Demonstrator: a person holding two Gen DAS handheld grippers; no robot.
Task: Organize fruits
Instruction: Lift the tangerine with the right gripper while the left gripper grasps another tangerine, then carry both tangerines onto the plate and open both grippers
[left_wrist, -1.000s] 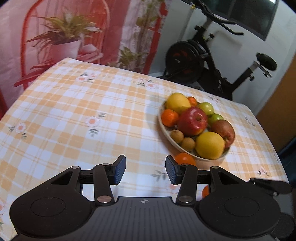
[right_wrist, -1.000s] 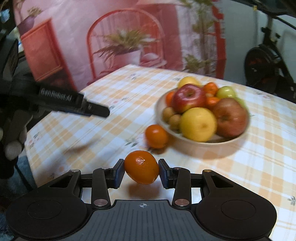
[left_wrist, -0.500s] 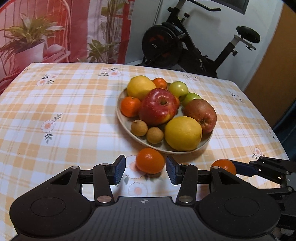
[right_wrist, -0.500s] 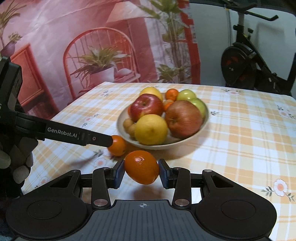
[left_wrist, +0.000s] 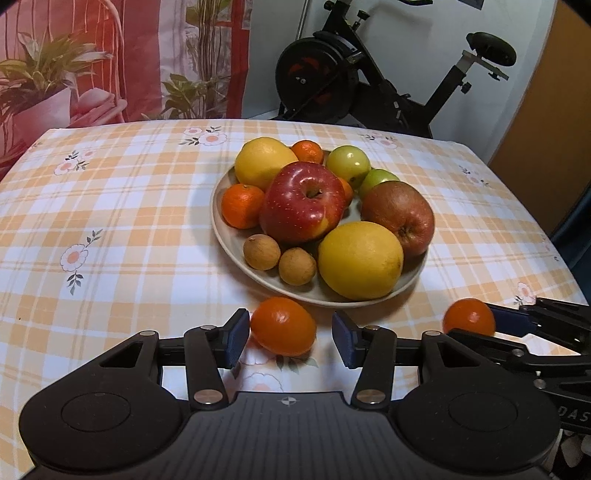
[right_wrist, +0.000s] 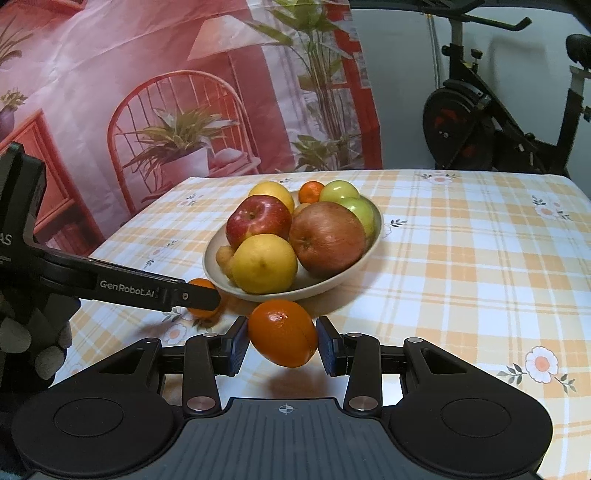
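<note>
Fruits fill a beige plate (left_wrist: 225, 236) on a checked tablecloth (left_wrist: 110, 221). One loose tangerine (left_wrist: 283, 326) lies on the cloth just before the plate, between the parted fingers of the left gripper (left_wrist: 288, 341). The right gripper (right_wrist: 282, 344) is clamped on a second tangerine (right_wrist: 282, 338), held above the cloth near the plate.

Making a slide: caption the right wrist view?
Right gripper holds a tangerine above the tablecloth, before the fruit bowl.
</note>
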